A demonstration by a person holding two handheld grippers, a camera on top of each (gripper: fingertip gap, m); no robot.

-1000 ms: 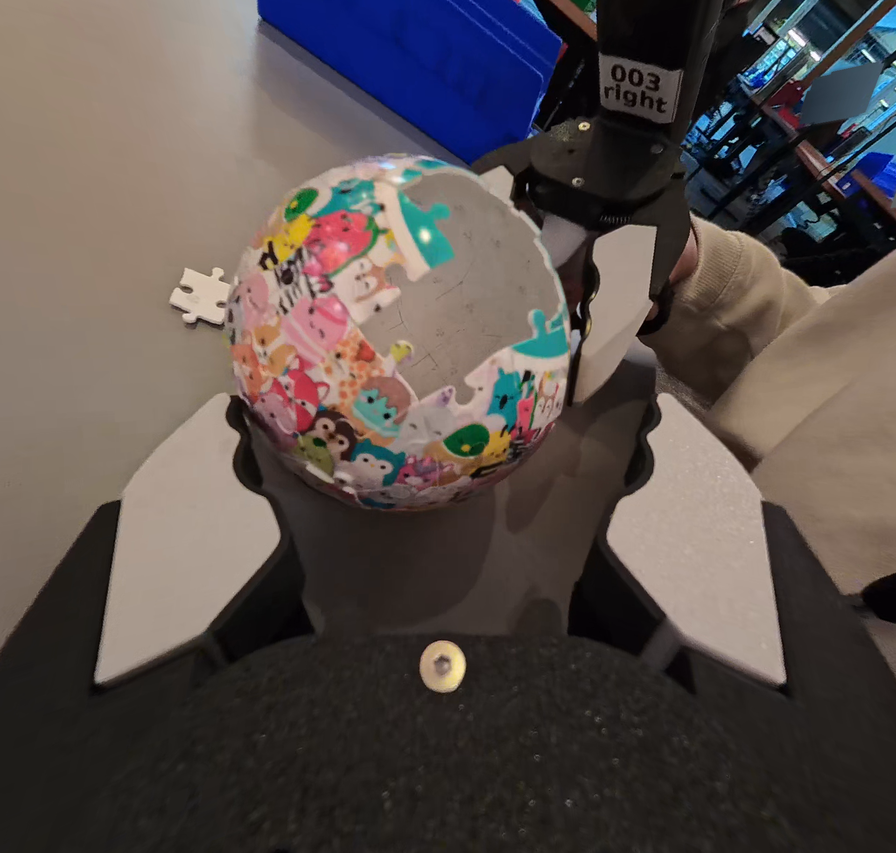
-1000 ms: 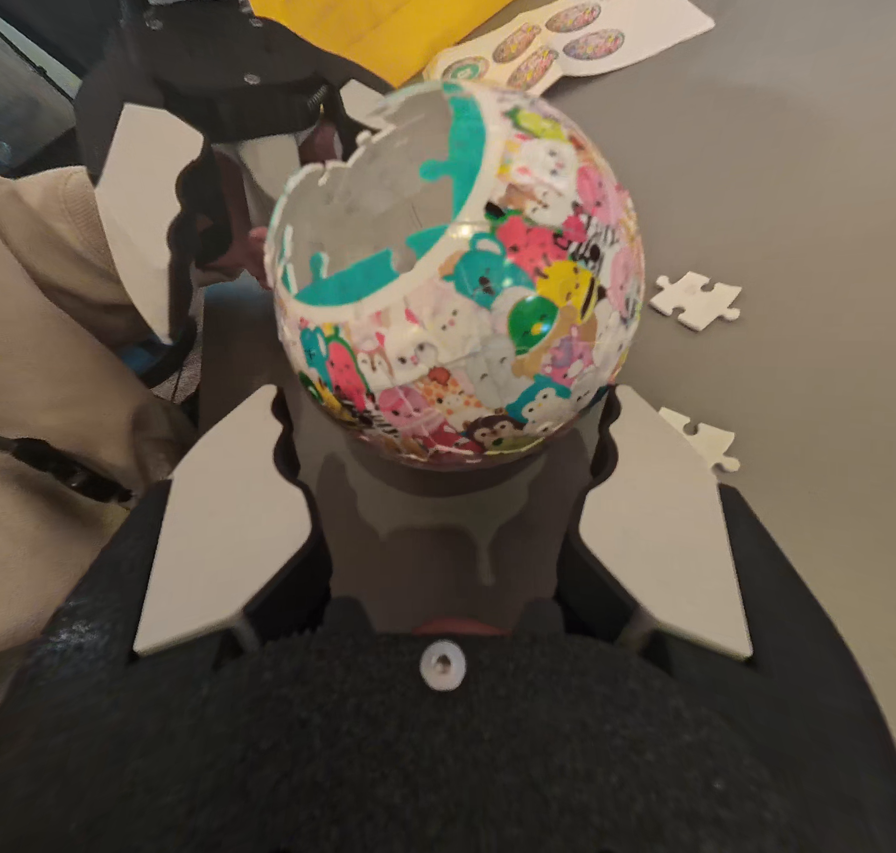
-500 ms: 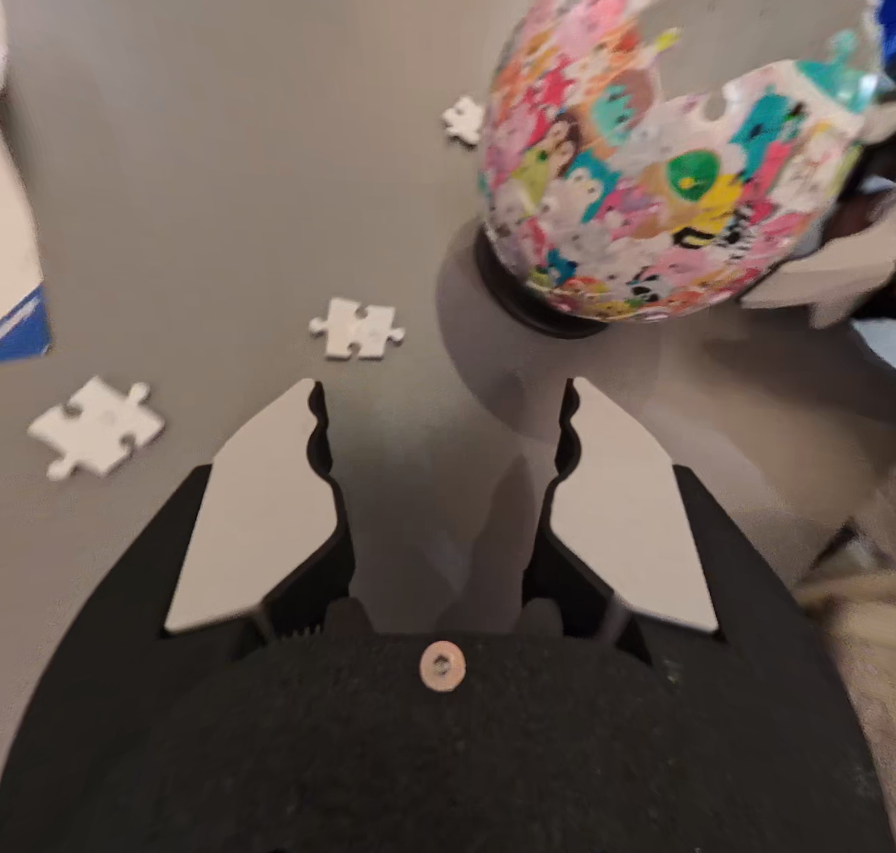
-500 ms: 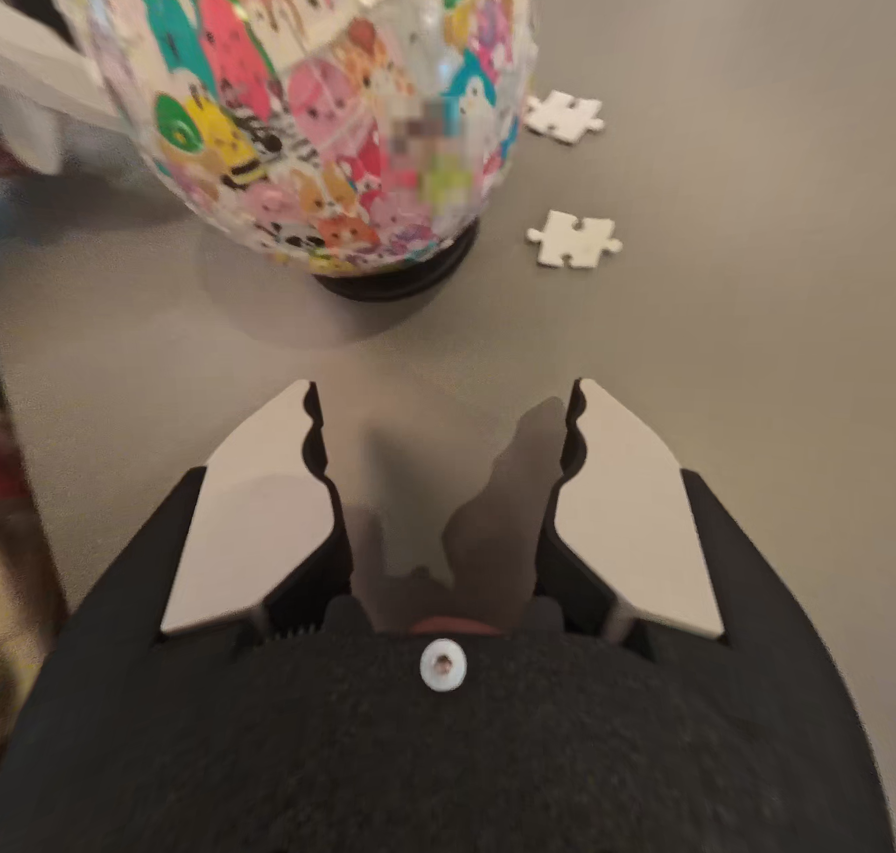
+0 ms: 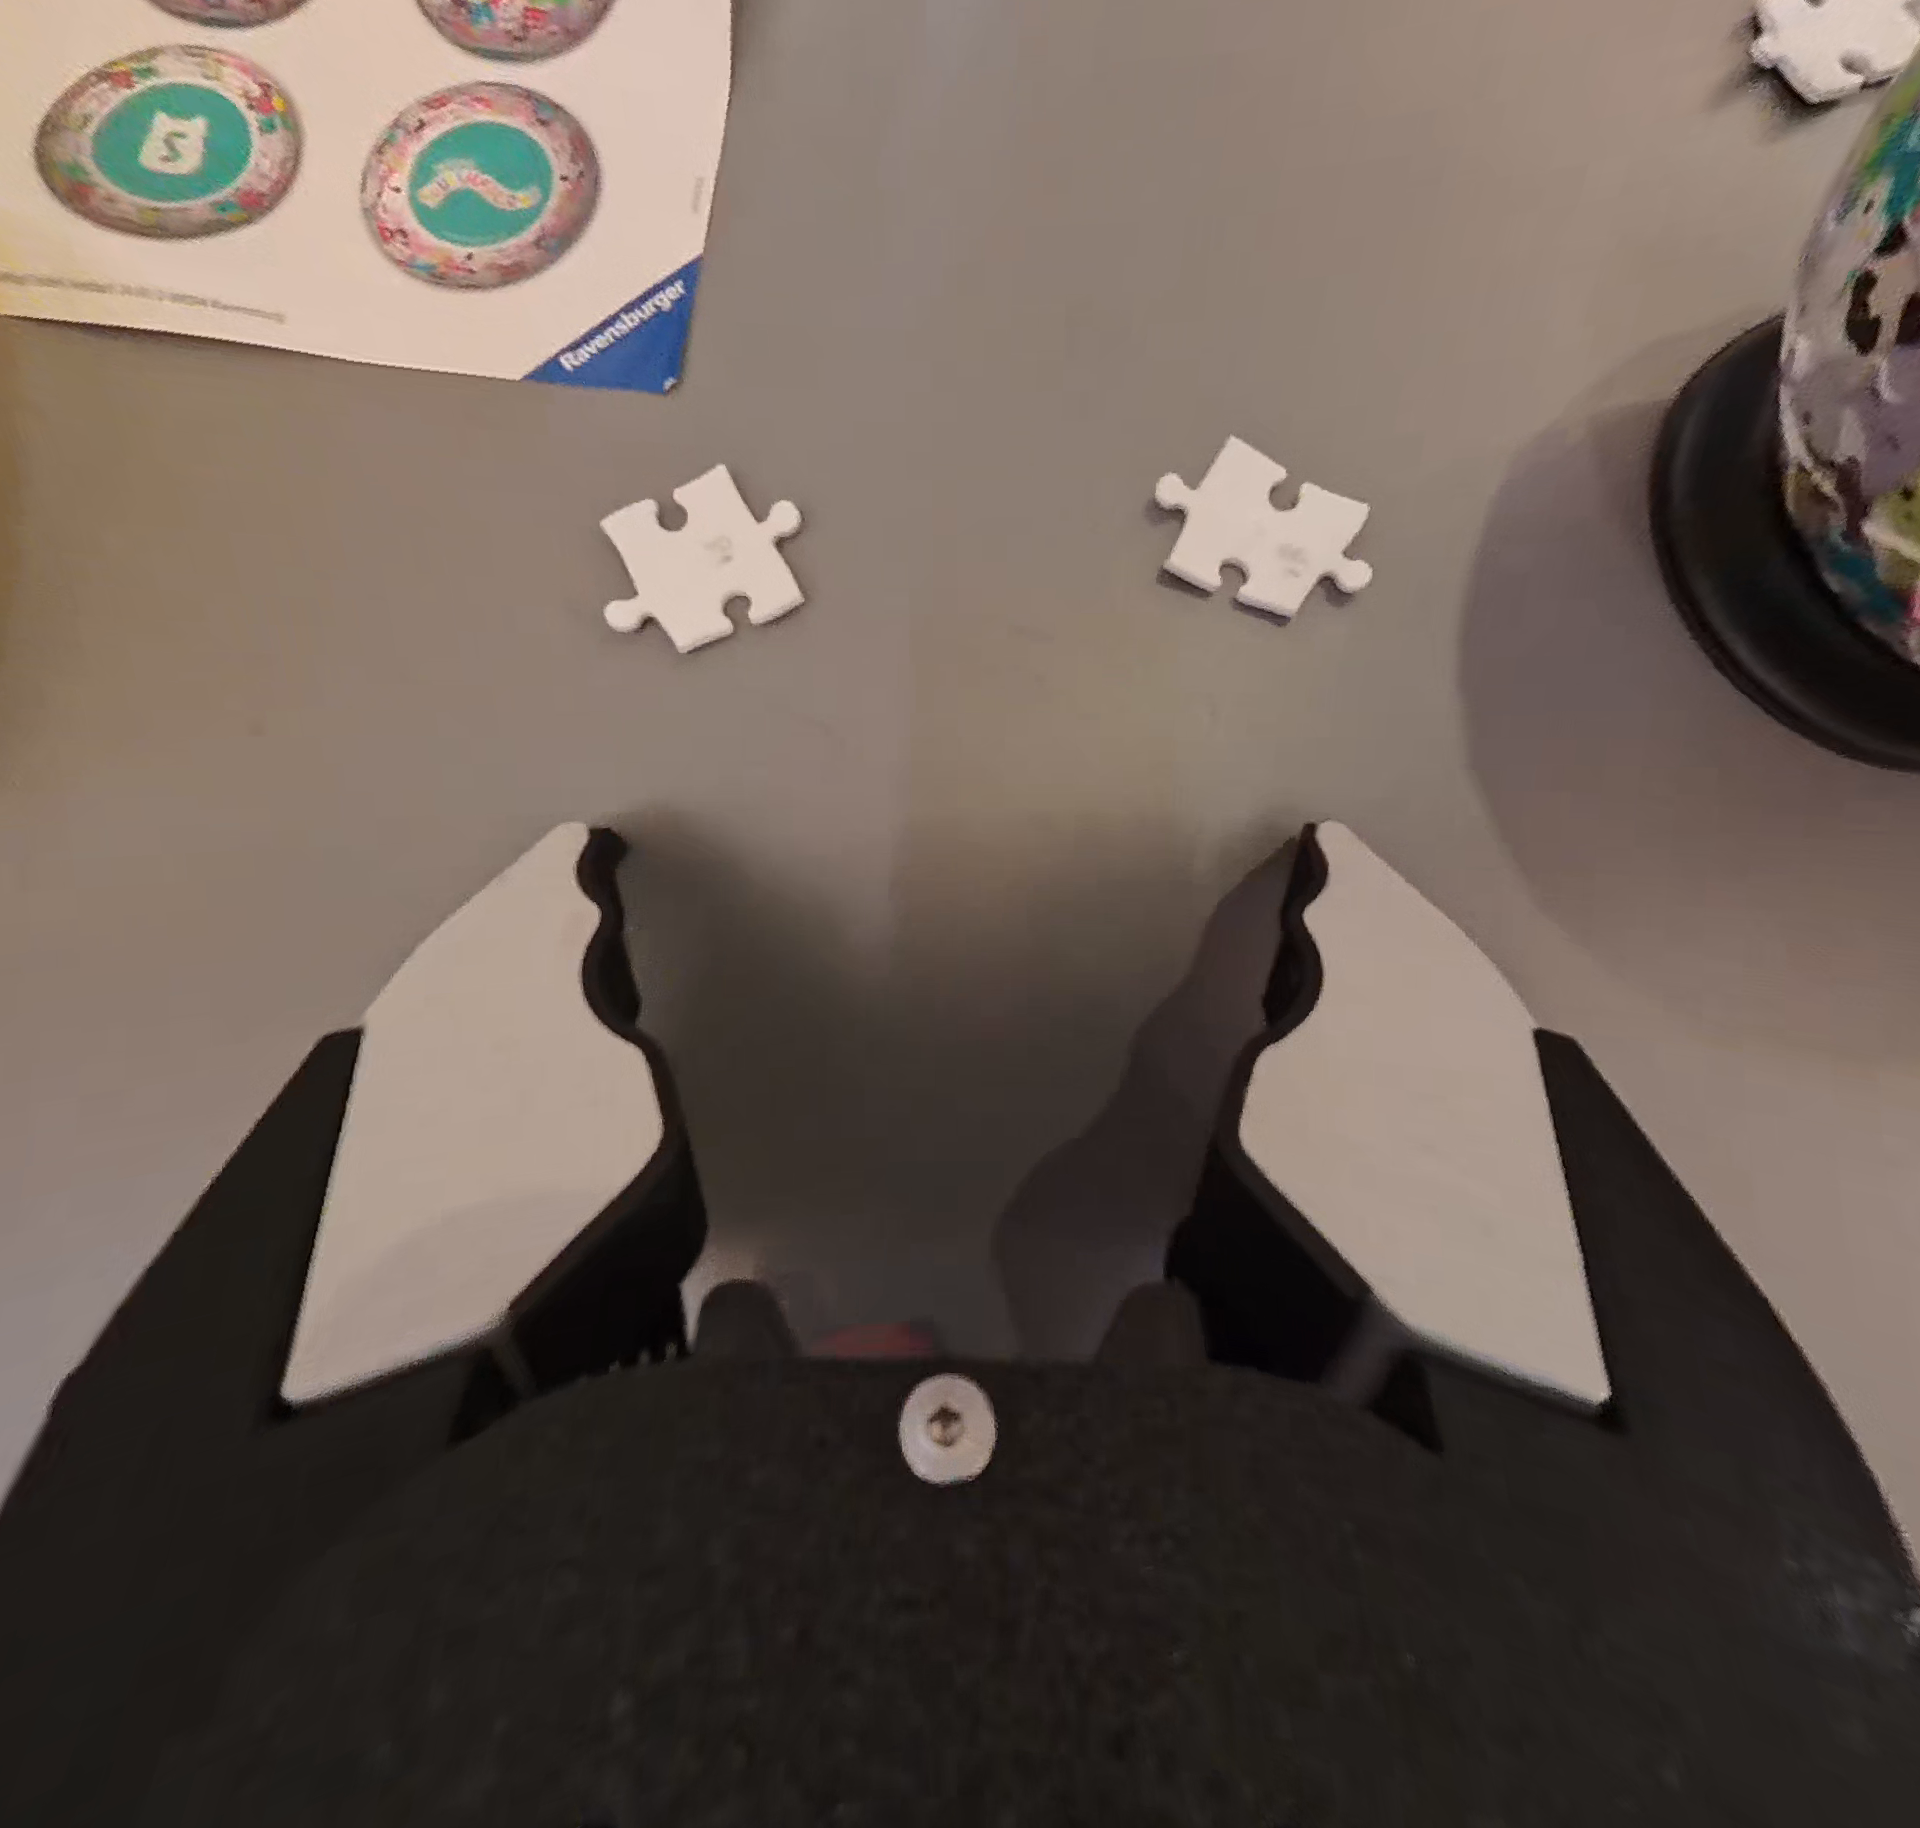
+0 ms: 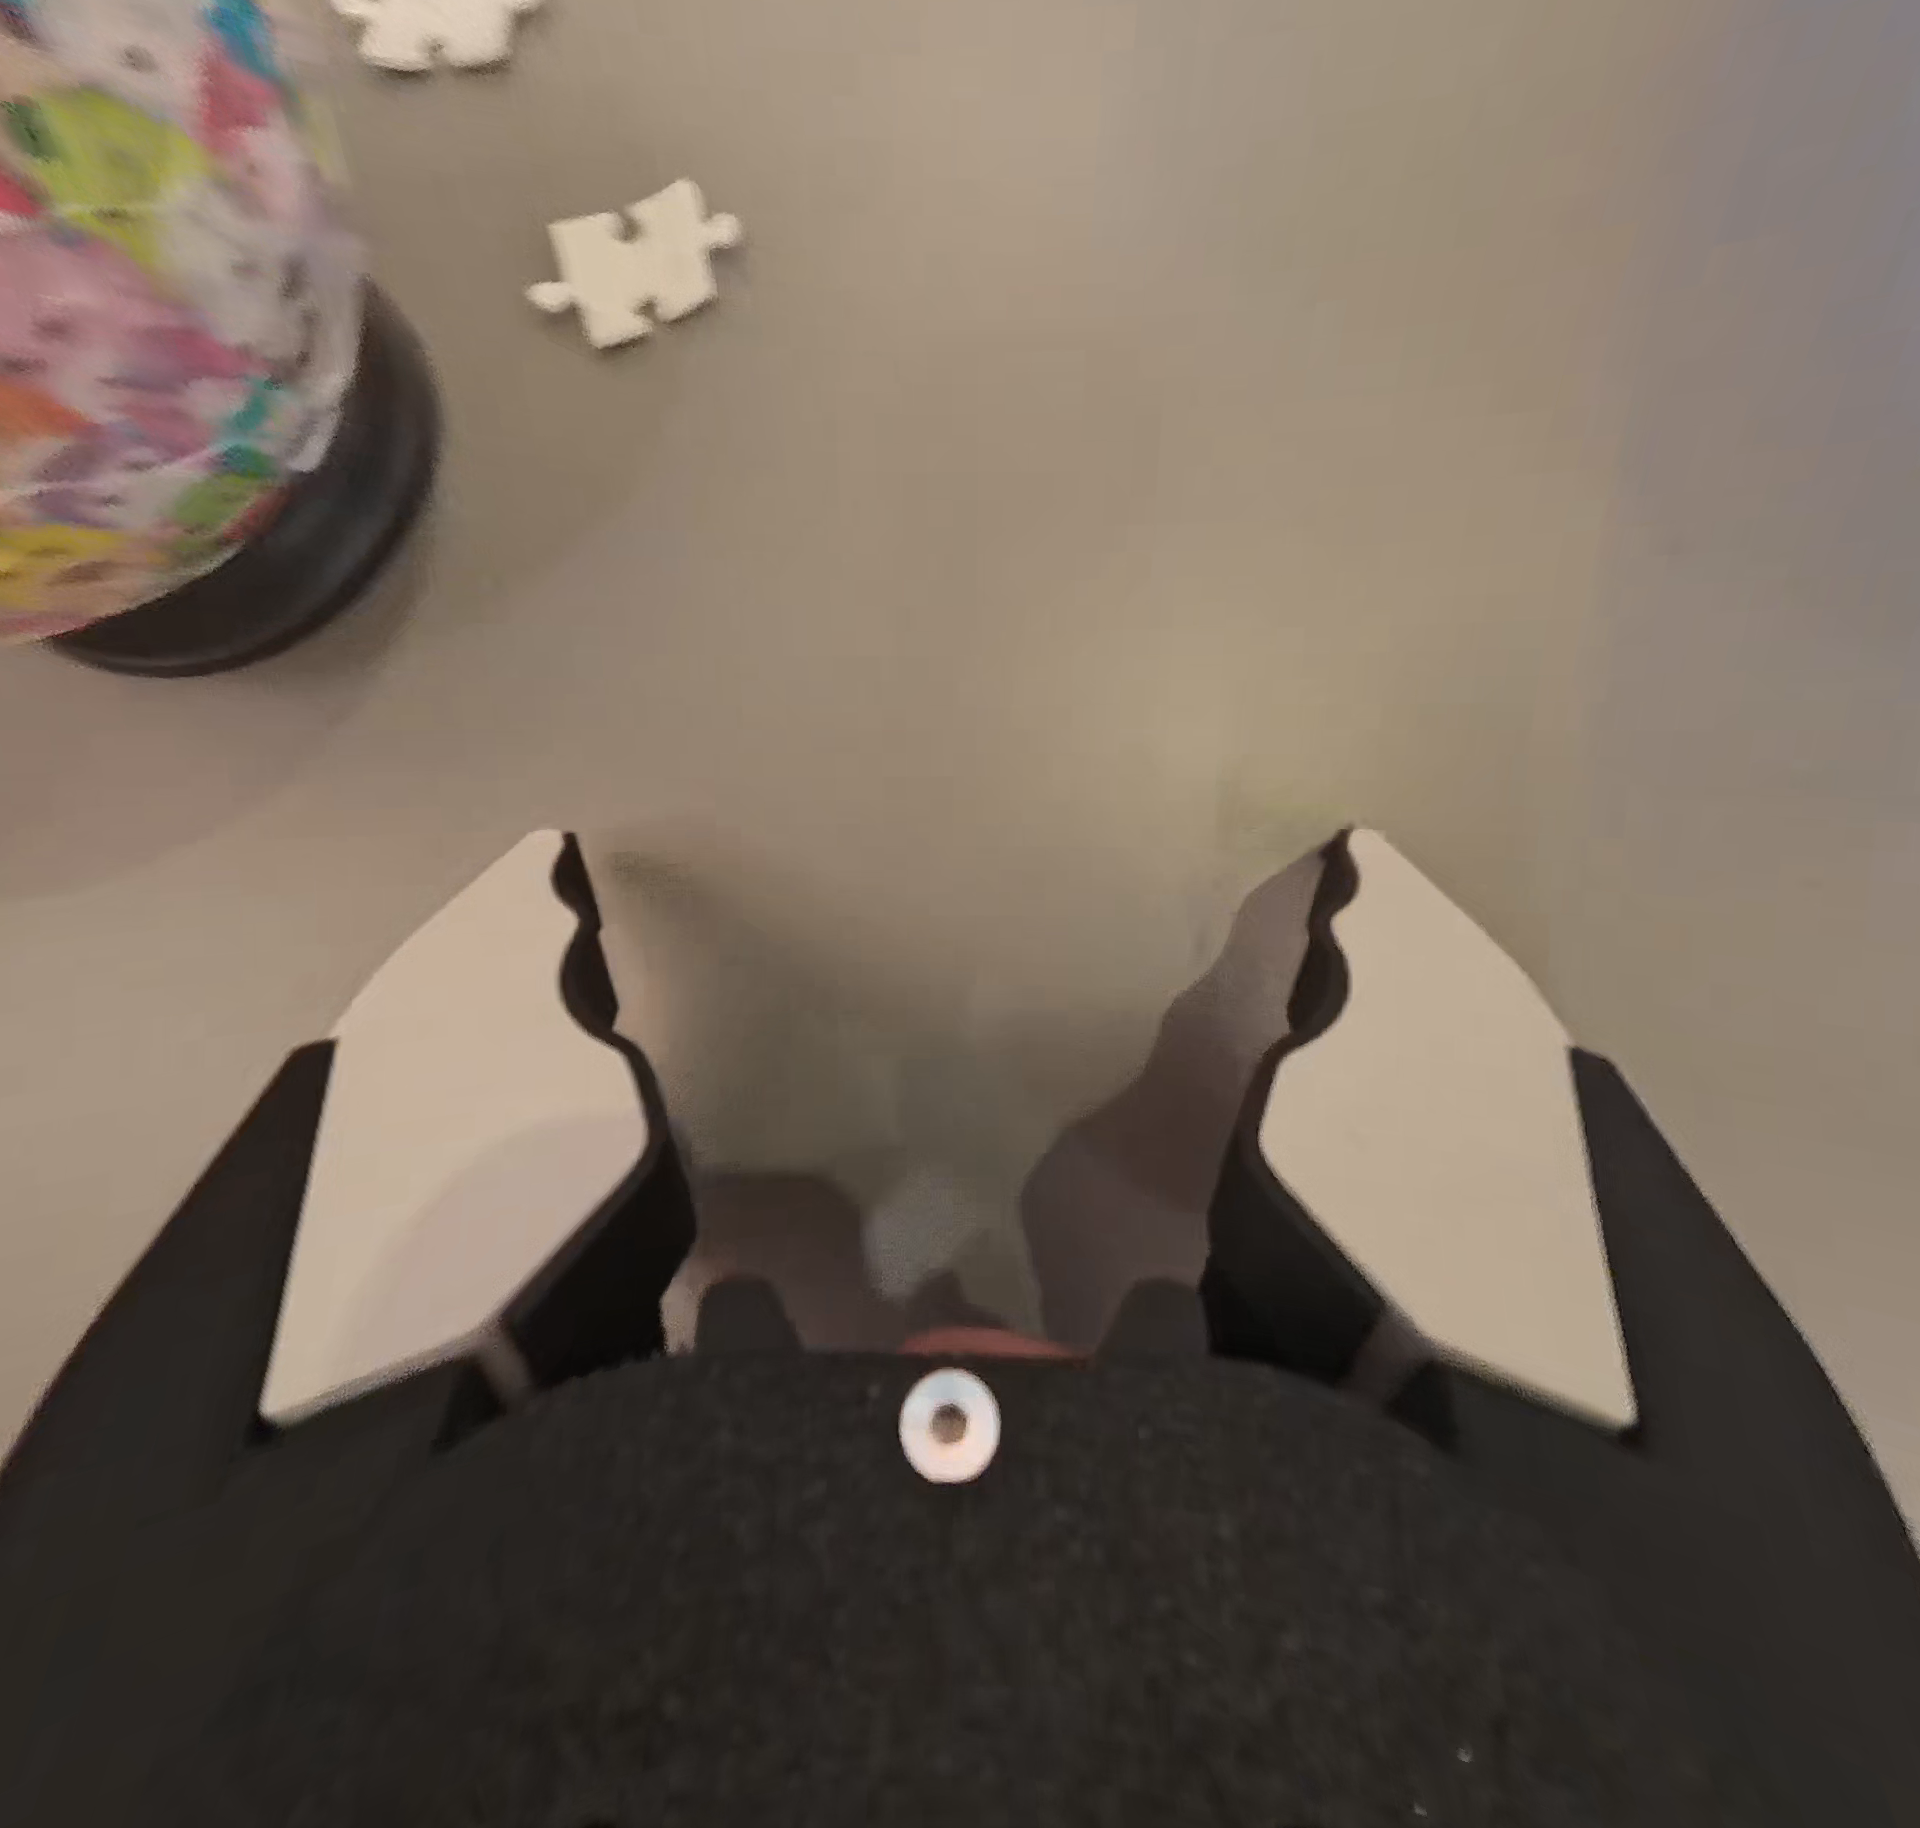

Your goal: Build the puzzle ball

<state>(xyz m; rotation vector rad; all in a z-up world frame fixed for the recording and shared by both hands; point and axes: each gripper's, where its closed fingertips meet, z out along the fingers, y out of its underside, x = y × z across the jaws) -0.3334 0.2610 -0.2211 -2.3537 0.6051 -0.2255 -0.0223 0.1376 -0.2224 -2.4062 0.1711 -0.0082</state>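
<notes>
The colourful puzzle ball (image 5: 1860, 365) stands on a black round stand (image 5: 1745, 583) at the right edge of the left wrist view. It shows blurred at the left edge of the right wrist view (image 6: 145, 303), on its stand (image 6: 343, 552). White puzzle pieces lie face down on the grey table: two (image 5: 707, 557) (image 5: 1262, 542) ahead of my left gripper (image 5: 951, 843), one (image 5: 1839, 33) at the far right. Two pieces (image 6: 634, 261) (image 6: 442, 2) lie ahead and left of my right gripper (image 6: 956, 843). Both grippers are open and empty above the table.
A printed instruction sheet (image 5: 343, 116) with pictures of the ball lies at the top left of the left wrist view. The grey table (image 6: 1247, 324) is bare to the right of the pieces in the right wrist view.
Both grippers have let go of the ball and drawn back from it; it now stands on its stand. The left gripper has swung left over the loose pieces and opened wider.
</notes>
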